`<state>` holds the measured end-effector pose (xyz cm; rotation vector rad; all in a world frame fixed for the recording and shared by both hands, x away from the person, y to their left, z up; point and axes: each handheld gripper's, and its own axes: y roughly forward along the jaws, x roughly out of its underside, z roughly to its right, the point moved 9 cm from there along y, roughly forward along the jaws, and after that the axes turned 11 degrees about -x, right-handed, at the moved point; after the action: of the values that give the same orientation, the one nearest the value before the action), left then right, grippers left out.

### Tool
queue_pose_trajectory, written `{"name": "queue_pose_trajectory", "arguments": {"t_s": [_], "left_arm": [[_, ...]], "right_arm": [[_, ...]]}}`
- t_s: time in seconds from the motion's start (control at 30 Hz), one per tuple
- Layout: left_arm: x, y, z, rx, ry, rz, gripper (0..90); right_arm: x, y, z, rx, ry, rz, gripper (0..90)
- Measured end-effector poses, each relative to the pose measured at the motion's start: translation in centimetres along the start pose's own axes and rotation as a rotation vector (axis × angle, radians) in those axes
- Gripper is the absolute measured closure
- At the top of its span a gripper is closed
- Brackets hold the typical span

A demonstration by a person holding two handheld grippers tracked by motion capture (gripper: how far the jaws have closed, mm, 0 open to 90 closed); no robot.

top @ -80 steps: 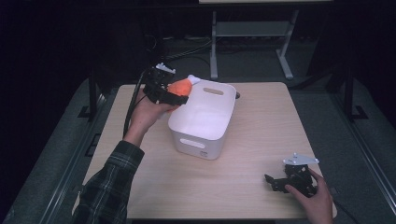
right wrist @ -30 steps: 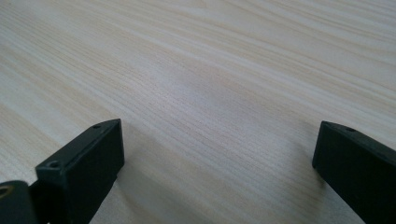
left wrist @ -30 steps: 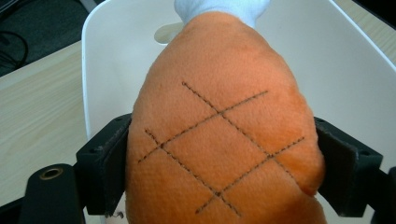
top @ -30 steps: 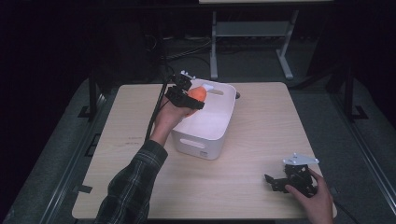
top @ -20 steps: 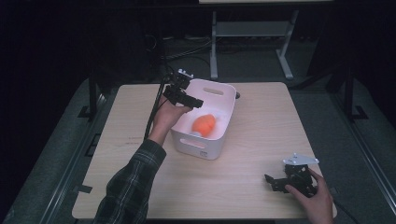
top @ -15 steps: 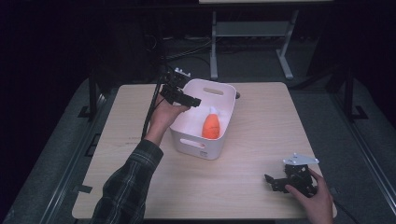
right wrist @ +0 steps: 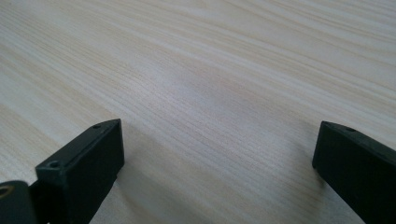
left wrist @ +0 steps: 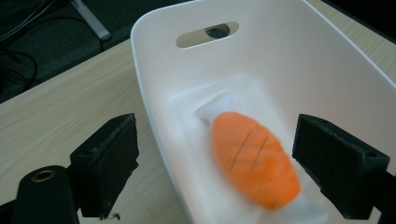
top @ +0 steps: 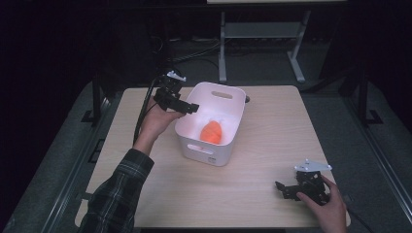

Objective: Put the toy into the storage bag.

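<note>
Orange plush thing [top: 212, 131], looks like a little carrot or fish with a few dark stitched lines on it, is lying on the floor of the white bin [top: 228, 154] in the middle of the desk [top: 272, 121]. It's a bit blurred in my left gripper view, so I can't say much more about what it is.

My left gripper [top: 179, 101] is hanging over the bin's left rim, jaws spread wide with nothing between them. From that gripper the toy sits just below and ahead, lined up in the gap between the jaws. Its long axis runs roughly along the bin's length, from the near wall toward the far wall with the handle slot [left wrist: 207, 32]. So if I wanted it back, I'd guess it's a straight drop down and a pinch across the narrow width.

My right gripper [top: 297, 188] is parked low over the desk at the near right corner, well away from the bin, jaws also spread and empty, just bare wood grain under it. Left hand is clearly the nearer one.

No brand, label or writing I can read anywhere on the bin or the toy.
</note>
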<state>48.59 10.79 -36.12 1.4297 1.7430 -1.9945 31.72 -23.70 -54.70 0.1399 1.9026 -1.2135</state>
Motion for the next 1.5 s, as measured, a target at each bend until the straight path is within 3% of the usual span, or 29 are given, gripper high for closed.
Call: {"name": "queue_pose_trajectory", "arguments": {"t_s": [0.47,0.83,0.97,1.17,1.5], "left_arm": [[3.1,-3.1,-1.5,0.036,0.031,0.050,13.8],[6.9,-5.9,-2.8,0.041,0.043,0.077,13.9],[9.0,-6.6,-3.2,0.043,0.049,0.071,14.0],[10.9,-7.2,-3.7,0.036,0.039,0.083,14.1],[14.4,-7.3,-3.4,0.037,0.047,0.080,14.2]], "right_arm": [[0.0,0.0,0.0,0.002,-0.003,-0.001,1.5],[0.0,0.0,0.0,0.002,-0.002,-0.001,1.5],[0.0,0.0,0.0,0.002,-0.002,-0.001,1.5],[0.0,0.0,0.0,0.002,-0.002,-0.001,1.5],[0.0,0.0,0.0,0.000,-0.002,-0.001,1.5]]}}
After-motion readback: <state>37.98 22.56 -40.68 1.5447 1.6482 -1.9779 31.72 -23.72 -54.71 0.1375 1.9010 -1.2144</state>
